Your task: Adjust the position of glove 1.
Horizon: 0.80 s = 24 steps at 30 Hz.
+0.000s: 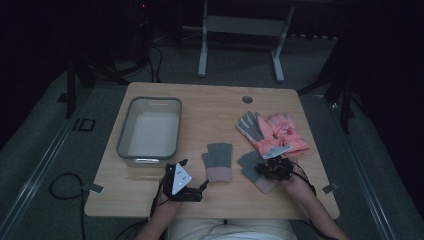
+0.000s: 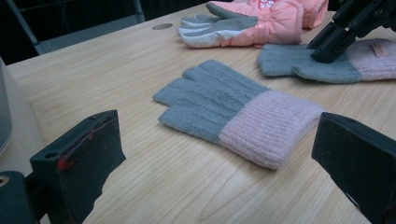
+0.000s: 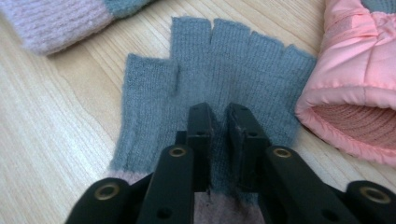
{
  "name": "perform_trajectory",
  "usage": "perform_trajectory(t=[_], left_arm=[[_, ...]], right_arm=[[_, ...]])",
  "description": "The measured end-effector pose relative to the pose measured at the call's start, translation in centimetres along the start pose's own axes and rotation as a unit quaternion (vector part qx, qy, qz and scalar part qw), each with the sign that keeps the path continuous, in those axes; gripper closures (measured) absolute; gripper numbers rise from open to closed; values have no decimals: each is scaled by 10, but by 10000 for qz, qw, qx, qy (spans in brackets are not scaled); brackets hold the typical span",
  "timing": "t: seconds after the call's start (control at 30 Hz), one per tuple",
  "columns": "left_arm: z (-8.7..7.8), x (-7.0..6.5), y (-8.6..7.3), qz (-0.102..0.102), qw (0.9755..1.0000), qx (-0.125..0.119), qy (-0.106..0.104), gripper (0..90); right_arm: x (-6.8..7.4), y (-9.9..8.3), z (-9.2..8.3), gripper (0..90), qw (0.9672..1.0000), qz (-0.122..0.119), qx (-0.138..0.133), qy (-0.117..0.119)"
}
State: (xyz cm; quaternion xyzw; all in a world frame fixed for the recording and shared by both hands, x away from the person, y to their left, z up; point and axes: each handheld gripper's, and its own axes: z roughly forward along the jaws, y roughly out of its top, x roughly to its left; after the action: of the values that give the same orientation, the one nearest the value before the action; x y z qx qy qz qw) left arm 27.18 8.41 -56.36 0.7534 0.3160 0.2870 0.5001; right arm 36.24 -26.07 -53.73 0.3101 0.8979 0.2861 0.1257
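- Black jaws of the right gripper (image 3: 218, 140) stand nearly closed, pinching a fold of knit at the palm of a grey fingerless glove (image 3: 224, 70) with a pink cuff, lying flat on the table (image 1: 210, 105).
- Just beside that glove, on its far side in the high view, lies a pair of pink padded gloves (image 1: 280, 131) with grey palms, one cuff opening touching the grey knit.
- Its twin, a second grey fingerless glove (image 2: 233, 109), lies flat a little way to the left of the pinched glove, free of both grippers.
- Left gripper (image 1: 192, 187) rests near that twin's pink cuff, jaws wide open around nothing.
- Grey plastic tub (image 1: 172, 107) stands farther left of the gloves.
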Motion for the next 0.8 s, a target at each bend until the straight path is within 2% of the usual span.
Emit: perform_trajectory(t=[0.1, 0.17, 0.23, 0.37, 0.53, 0.63, 0.7, 0.8], left_arm=[[0, 0, 0, -11, 10000, -7, 7, 15], [0, 0, 0, -7, 10000, -8, 18, 15], [0, 0, 0, 0, 10000, -11, 30, 15], [-1, -1, 0, 16, 10000, -16, 44, 15], [0, 0, 0, -22, 10000, -20, 42, 15], [0, 0, 0, -35, 10000, -32, 41, 15], [-1, 0, 0, 3, 10000, -14, 30, 15], [-1, -1, 0, 30, 10000, -6, 20, 15]], right_arm=[[4, 4, -3, 846, 9998, 171, -38, 34], [10, 7, -7, 850, 9996, 275, -97, -26], [16, 10, -15, 851, 9988, 424, -238, -64], [29, 17, -37, 851, 9947, 783, -626, -216], [47, 20, -66, 851, 9837, 1390, -1017, -521], [58, 14, -76, 851, 9739, 1797, -1165, -747], [64, 8, -77, 851, 9703, 1965, -1136, -833], [70, -4, -70, 851, 9682, 2097, -954, -973]])
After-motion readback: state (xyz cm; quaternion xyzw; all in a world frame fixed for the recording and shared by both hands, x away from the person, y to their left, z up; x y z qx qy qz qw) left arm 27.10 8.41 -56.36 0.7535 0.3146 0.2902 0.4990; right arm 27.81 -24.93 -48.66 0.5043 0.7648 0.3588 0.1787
